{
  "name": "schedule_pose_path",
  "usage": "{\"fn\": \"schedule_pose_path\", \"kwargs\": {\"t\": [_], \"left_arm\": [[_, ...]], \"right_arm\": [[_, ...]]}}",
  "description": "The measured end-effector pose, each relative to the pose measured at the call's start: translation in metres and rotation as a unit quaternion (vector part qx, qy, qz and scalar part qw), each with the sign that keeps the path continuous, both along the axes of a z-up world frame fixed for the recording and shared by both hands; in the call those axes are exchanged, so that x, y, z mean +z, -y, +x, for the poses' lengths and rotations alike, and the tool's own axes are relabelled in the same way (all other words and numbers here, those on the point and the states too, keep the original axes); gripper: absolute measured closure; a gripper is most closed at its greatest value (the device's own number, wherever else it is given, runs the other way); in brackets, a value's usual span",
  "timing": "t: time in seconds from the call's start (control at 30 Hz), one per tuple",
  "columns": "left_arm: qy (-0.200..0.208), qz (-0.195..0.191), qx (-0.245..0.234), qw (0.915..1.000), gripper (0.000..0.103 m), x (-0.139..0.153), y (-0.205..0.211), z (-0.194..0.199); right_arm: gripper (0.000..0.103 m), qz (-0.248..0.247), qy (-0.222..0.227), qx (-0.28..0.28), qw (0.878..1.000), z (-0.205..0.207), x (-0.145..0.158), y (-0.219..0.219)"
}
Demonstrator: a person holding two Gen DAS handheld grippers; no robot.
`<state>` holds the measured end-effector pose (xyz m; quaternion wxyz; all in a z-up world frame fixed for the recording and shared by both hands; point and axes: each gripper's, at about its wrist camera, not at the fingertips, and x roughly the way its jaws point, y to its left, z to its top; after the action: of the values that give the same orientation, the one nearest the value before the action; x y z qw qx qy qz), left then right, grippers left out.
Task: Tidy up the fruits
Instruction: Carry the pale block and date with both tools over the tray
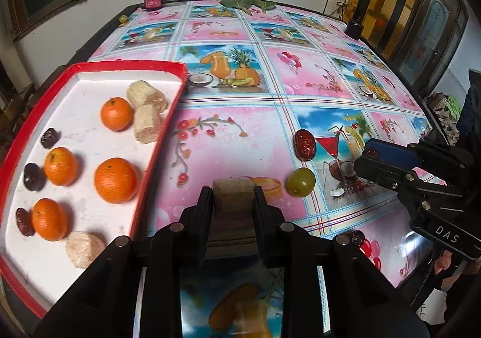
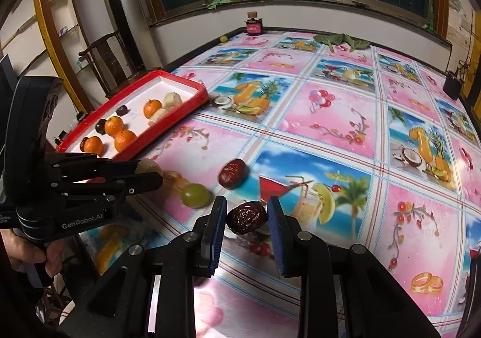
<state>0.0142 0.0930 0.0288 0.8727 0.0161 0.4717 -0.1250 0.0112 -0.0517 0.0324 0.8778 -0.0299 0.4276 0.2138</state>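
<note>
Left gripper (image 1: pixel 234 199) is clamped on a beige chunk (image 1: pixel 234 193) (peeled banana piece by the look of it, cannot be sure), held between both fingers just right of the tray (image 1: pixel 156 154). From the right wrist view the same chunk (image 2: pixel 147 166) shows at the tips of the left gripper (image 2: pixel 150 172), above the cloth and near the tray's near corner.

Right gripper (image 2: pixel 246 214) has a dark red date (image 2: pixel 246 217) between its blue pads (image 2: pixel 218 217). A sliver of gap shows on each side of the date, so the jaws read as not closed on it; contact on the left pad cannot be settled.

Loose on the tablecloth (image 2: pixel 330 133): a second date (image 2: pixel 233 173) and a green grape (image 2: pixel 196 195), close together, both between the two grippers. In the left wrist view that date (image 1: pixel 305 144) lies just beyond the grape (image 1: pixel 300 182), apart.

Tray is red-rimmed with a white floor and sits at the table's left edge. It holds four oranges (image 1: pixel 115 180), three beige chunks (image 1: pixel 147 123) and three dark dates (image 1: pixel 33 177), the dates along the left wall.

Far edge of the table: a small red jar (image 1: pixel 153 1), green leaves (image 1: pixel 246 4) and a black cup (image 1: pixel 354 29). One small grape (image 1: pixel 123 18) lies near the jar.
</note>
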Motion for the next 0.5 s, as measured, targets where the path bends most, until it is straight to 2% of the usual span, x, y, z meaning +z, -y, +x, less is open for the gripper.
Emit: {"fn": "schedule_pose_path", "kwargs": {"t": [0.3,0.5], "left_arm": [[0.014,-0.016,0.028,0.9994,0.079,0.016,-0.033,-0.022],[0.021,-0.023,0.066,0.9973,0.079,0.026,-0.073,-0.044]], "right_arm": [[0.075,0.013,0.006,0.038,0.999,0.002,0.015,-0.031],[0.075,0.021,0.013,0.071,0.997,0.002,0.024,-0.060]]}}
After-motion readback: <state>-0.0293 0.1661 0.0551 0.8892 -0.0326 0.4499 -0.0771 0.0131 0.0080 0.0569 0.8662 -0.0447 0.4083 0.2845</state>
